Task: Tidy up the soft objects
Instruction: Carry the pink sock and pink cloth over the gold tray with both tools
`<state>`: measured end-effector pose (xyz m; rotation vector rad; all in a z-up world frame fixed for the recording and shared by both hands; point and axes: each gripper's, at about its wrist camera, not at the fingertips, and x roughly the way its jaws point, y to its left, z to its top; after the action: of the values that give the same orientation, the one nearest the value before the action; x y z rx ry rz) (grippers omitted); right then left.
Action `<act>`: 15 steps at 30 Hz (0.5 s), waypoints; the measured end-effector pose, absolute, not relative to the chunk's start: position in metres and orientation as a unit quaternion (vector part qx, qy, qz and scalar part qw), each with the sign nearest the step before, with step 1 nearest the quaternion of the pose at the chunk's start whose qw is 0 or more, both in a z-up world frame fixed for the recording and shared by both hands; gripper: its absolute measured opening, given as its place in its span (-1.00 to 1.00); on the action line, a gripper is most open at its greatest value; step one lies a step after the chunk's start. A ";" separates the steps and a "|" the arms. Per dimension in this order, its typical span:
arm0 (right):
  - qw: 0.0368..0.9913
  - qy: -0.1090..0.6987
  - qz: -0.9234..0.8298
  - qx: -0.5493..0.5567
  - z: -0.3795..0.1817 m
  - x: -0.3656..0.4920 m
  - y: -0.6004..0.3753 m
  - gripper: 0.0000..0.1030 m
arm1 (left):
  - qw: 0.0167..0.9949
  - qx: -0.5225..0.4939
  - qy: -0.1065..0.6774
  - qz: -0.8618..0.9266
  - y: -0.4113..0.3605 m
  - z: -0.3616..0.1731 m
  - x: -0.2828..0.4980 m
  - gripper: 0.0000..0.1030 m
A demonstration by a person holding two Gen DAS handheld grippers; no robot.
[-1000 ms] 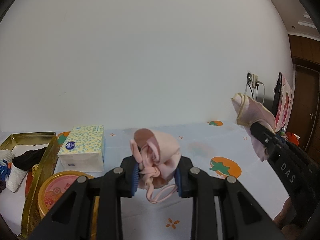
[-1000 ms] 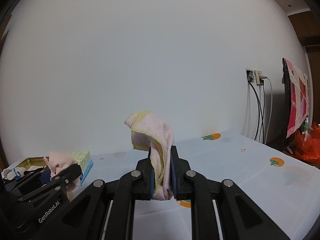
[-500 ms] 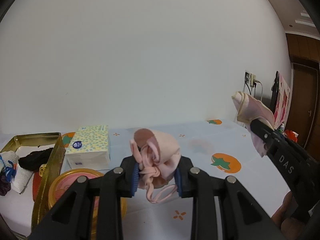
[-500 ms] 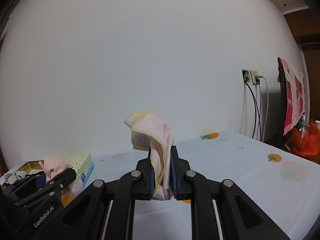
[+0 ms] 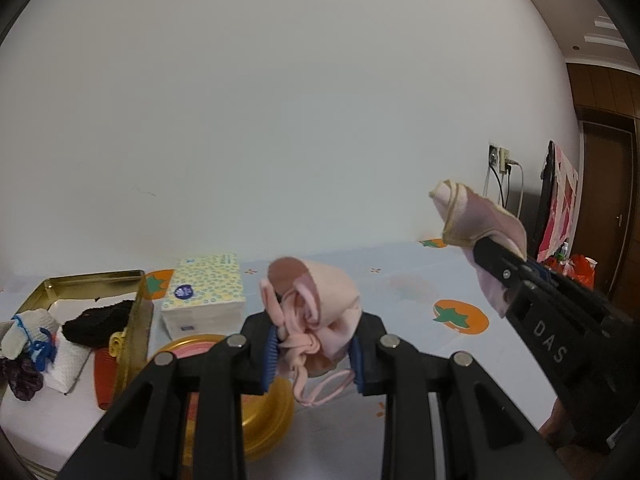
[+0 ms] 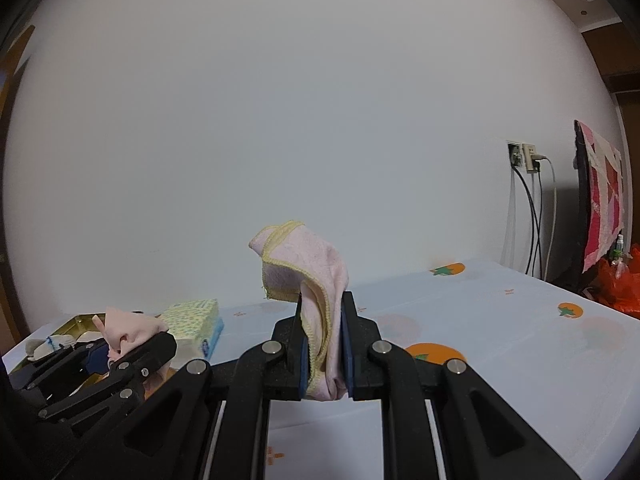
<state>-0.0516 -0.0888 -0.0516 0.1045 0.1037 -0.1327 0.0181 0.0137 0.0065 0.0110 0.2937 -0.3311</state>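
Left wrist: my left gripper (image 5: 314,354) pinches pink pouch (image 5: 316,316); right gripper (image 6: 323,354) pinches cloth (image 6: 316,280). Dangling drawstring may snag.

soft pink cloth pouch with a brown patch and thin loop strings (image 5: 316,312): bunched up, held in the air above the table, strings hang down | small pink towel with a yellow stitched edge (image 6: 316,280): folded and crumpled, top flops to the left, held up off the table, well apart from the pouch
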 end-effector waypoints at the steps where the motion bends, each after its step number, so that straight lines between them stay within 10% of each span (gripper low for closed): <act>1: 0.995 0.052 -0.064 0.051 -0.052 -0.052 -0.085 -0.72 | 0.976 0.005 0.145 -0.165 0.017 0.007 0.017 -0.47; 15: 0.997 0.053 -0.029 0.046 -0.054 -0.049 -0.040 -0.72 | 0.979 -0.004 0.129 -0.159 0.059 0.013 0.013 -0.47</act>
<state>-0.0490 -0.0401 -0.0539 0.0916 0.1063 -0.0572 0.0125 0.0592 0.0128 -0.0089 0.2601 -0.3202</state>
